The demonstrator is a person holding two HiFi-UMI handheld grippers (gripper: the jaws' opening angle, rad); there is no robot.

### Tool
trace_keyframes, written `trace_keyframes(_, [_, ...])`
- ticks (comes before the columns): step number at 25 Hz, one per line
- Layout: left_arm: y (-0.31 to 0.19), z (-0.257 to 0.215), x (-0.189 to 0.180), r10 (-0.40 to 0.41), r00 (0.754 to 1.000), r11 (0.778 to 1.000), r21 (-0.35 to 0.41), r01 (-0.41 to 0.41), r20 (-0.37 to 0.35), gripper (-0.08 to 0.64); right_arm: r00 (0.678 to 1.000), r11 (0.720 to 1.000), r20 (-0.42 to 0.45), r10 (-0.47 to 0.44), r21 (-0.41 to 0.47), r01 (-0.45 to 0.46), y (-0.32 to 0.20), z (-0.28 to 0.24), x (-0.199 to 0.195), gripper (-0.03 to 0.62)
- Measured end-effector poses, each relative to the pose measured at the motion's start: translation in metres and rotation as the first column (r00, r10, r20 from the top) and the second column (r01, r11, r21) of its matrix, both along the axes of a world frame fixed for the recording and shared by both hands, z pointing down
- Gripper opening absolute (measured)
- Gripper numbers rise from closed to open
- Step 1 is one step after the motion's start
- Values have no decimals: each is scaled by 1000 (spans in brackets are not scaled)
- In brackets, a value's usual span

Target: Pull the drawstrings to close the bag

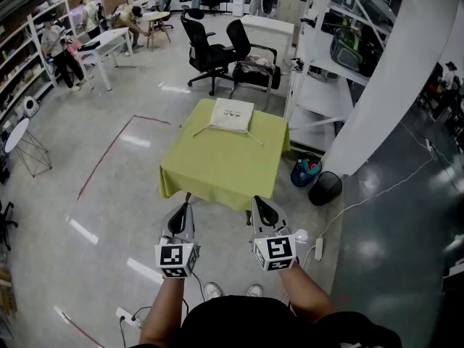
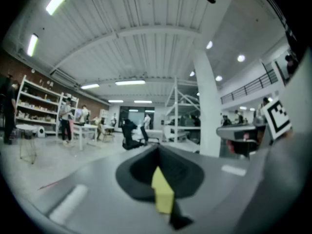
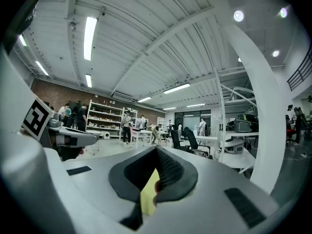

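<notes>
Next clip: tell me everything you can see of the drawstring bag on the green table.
The bag is a pale cream, cloth-looking rectangle lying flat near the far edge of the green tablecloth. It has faint print on top, too small to read. Two thin drawstrings trail from its near corners, one to the left and one to the right, lying loose on the cloth. Whether its mouth is open cannot be told. Only the cloth touches it; the left gripper and right gripper are at the table's near side, apart from it.

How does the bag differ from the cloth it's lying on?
The bag is whitish; the cloth is yellow-green. The bag is small and lies flat near the far edge; the cloth is far larger and drapes down over the sides. Both look like soft fabric.
</notes>
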State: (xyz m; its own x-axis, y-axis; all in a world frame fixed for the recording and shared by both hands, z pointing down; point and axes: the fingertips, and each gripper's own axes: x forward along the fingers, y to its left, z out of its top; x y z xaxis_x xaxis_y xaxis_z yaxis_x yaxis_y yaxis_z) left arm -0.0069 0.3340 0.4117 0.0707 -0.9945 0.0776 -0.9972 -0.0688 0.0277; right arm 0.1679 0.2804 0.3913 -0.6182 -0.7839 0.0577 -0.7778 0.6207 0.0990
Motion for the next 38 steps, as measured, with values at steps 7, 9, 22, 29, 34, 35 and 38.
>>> trace_keyframes(7, [7, 3, -17, 19, 1000, 1000, -1, -19, -1, 5, 1000, 1000, -5, -5, -2, 5, 8, 5, -20, -11])
trace_keyframes(9, [8, 3, -23, 24, 1000, 1000, -3, -24, 0, 5, 1000, 1000, 4, -8, -8, 8, 11, 6, -25, -11])
trace_keyframes(22, [-5, 16, -53, 43, 999, 999, -22, -43, 4, 5, 999, 999, 42, -31, -39, 33, 5, 12, -56, -11])
trace_keyframes(29, [-51, 21, -55, 56, 998, 998, -41, -55, 13, 5, 998, 998, 49, -35, -50, 38, -42, 19, -60, -11])
trace_keyframes(34, [-92, 24, -59, 47, 999, 998, -48, -47, 13, 5, 997, 997, 53, -49, -64, 52, -82, 24, -63, -11])
trace_keyframes(35, [-100, 25, -60, 44, 999, 998, -52, -44, 8, 5, 997, 996, 56, -55, -68, 58, -90, 26, -64, -11])
trace_keyframes(38, [-124, 27, -63, 37, 999, 997, -65, -37, 2, 5, 996, 994, 56, -69, -81, 74, -112, 29, -68, -11])
